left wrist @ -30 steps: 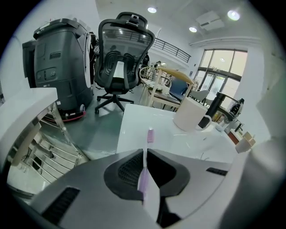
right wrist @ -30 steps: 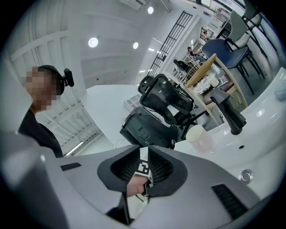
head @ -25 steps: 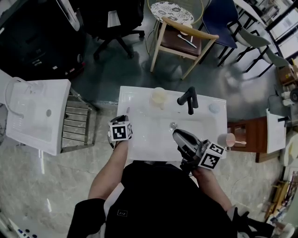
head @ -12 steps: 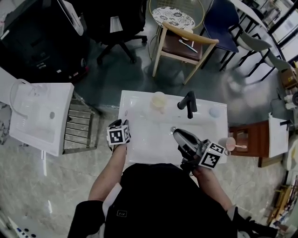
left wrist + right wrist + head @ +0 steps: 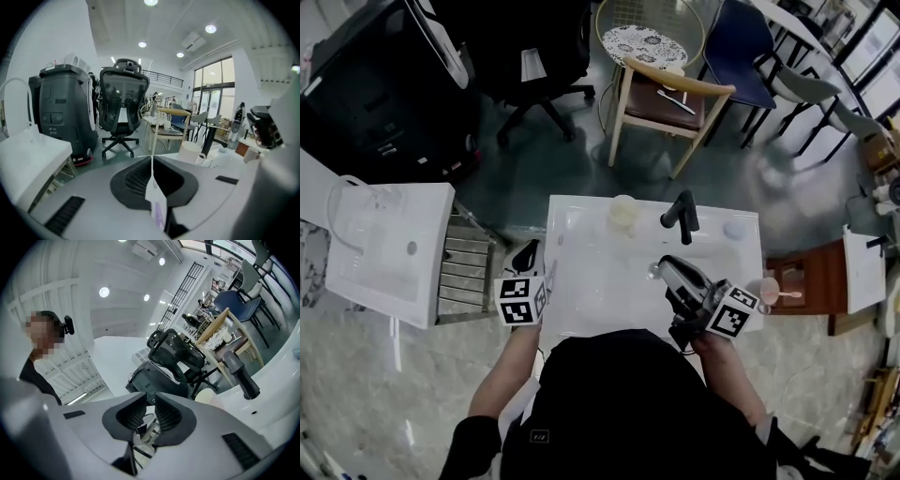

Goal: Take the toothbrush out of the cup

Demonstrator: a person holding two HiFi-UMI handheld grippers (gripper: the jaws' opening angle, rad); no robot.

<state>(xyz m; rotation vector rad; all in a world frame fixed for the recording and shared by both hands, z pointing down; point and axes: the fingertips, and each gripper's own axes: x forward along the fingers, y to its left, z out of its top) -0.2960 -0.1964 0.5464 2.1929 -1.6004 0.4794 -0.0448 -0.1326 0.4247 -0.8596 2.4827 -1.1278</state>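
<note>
Toothbrush point(image 5: 157, 206) is clamped in the left gripper point(image 5: 151, 161), clear of both cups; the rest runs from the biggest thing down. A white washbasin surface point(image 5: 581, 300) fills the middle of the head view, with the person at its near edge. To its left stands a second white basin point(image 5: 384, 244) on a metal rack point(image 5: 469, 253). Beyond the far edge are a black office chair point(image 5: 123, 101) and a wooden chair point(image 5: 670, 89). A black tap point(image 5: 680, 214) rises at the middle of the far edge. Just left of it, on the same edge, a cream cup point(image 5: 622, 212) stands upright. A pink cup point(image 5: 766, 291) sits at the right edge, with a thin pale stick reaching to the right from it; what that stick is I cannot tell. A small pale round thing point(image 5: 733, 228) lies in the far right corner. The right gripper point(image 5: 151, 397) hovers over the near edge, right of the middle, its jaws a little apart with nothing between them. The left gripper is at the left edge, toward the near corner and well apart from the cream cup. Its jaws have just been closing and pinch the toothbrush, which shows edge-on as a thin white strip with a lilac patch, rising past the jaw tips.
</note>
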